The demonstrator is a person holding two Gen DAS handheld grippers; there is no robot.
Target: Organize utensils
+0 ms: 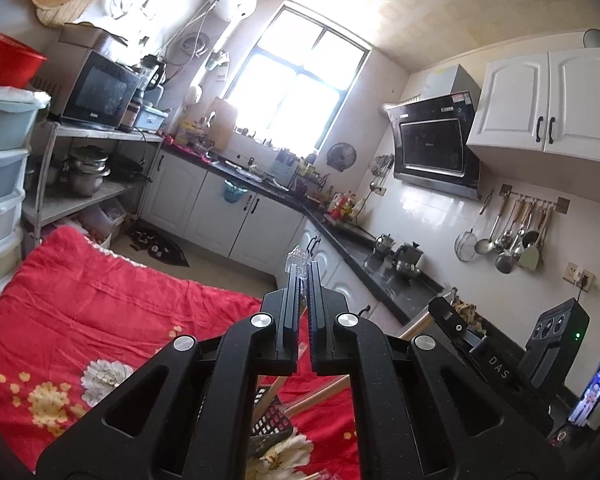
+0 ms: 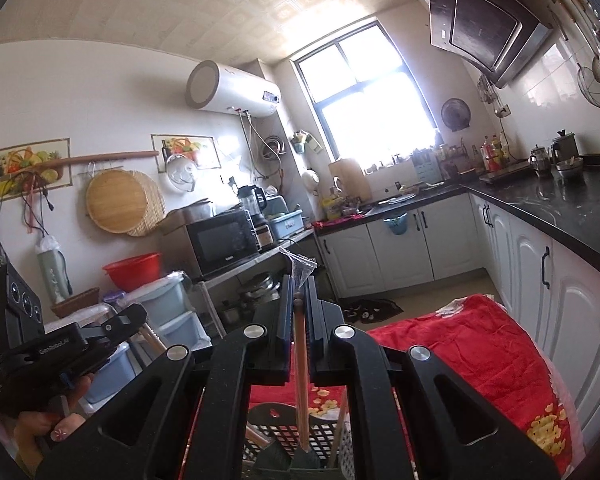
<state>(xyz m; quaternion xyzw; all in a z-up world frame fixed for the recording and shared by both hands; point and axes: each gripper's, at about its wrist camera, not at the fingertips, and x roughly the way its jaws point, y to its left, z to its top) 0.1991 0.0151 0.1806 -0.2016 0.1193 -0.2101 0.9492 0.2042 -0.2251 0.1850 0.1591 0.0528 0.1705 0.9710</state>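
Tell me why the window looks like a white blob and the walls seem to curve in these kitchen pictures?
Left wrist view: the window is blown out by daylight, glare spills onto the ceiling, and the fisheye lens bends the white cabinets and darkens the corners. Right wrist view: the window is just as overexposed, the countertop curves, while the nearby right gripper stays sharp but dim.

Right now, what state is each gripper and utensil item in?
Left gripper: shut on a clear plastic utensil.
Right gripper: shut on a wooden stick, which hangs down into the black basket.
Black basket: on the red cloth, wooden handles already inside.
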